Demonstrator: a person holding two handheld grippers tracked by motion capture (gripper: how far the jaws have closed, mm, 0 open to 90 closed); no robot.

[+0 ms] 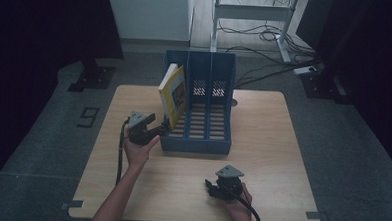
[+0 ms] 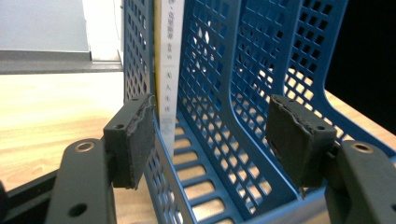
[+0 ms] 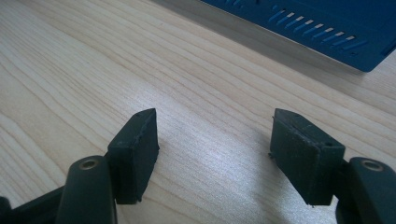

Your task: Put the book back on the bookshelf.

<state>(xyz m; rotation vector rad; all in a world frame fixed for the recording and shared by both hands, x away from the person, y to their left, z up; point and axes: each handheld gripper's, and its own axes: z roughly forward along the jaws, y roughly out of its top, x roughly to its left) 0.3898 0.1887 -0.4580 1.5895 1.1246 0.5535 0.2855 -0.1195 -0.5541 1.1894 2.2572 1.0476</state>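
Near the tabletop's front edge, the right gripper (image 1: 220, 186) rests with jaws apart over bare wood, holding nothing. Farther in, the left gripper (image 1: 155, 130) sits at the front-left corner of the blue file rack (image 1: 202, 141), jaws spread and gripping nothing. The yellow book (image 1: 173, 95) leans in the rack's leftmost slot; placing looks done, only straightening left.
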